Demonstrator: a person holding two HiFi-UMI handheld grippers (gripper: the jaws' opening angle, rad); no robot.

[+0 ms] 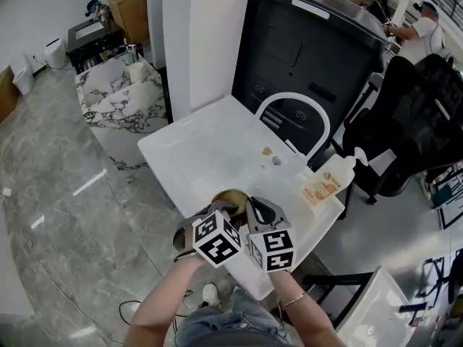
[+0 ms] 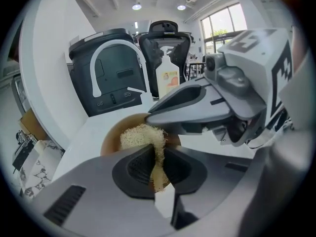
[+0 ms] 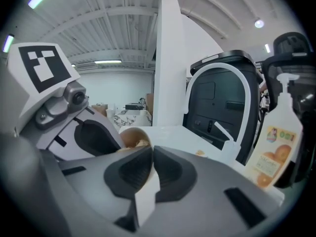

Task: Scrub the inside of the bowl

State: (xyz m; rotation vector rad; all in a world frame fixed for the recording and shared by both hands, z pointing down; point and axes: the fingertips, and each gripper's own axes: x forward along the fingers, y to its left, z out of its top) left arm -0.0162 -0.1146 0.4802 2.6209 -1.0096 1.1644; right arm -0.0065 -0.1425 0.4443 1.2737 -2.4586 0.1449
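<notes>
A brown bowl (image 1: pixel 231 195) sits near the front edge of the white table (image 1: pixel 210 150). My left gripper (image 1: pixel 217 210) is shut on a pale yellow fibrous scrubber (image 2: pixel 140 136), whose tuft rests inside the bowl (image 2: pixel 110 138). My right gripper (image 1: pixel 251 207) comes in from the right and is shut on the bowl's near rim (image 3: pixel 129 136). The thin brown rim shows between the pads in the right gripper (image 3: pixel 150 157) view. In the left gripper (image 2: pixel 157 154) view, the right gripper's body (image 2: pixel 207 107) crosses just above the bowl. The bowl's bottom is mostly hidden.
A soap bottle with an orange label (image 1: pixel 327 183) lies at the table's right edge. Two small bits (image 1: pixel 271 156) lie mid-table. A black machine with a white arched handle (image 1: pixel 304 49) stands behind, with black office chairs (image 1: pixel 412 121) at right. A marbled seat (image 1: pixel 119 96) is far left.
</notes>
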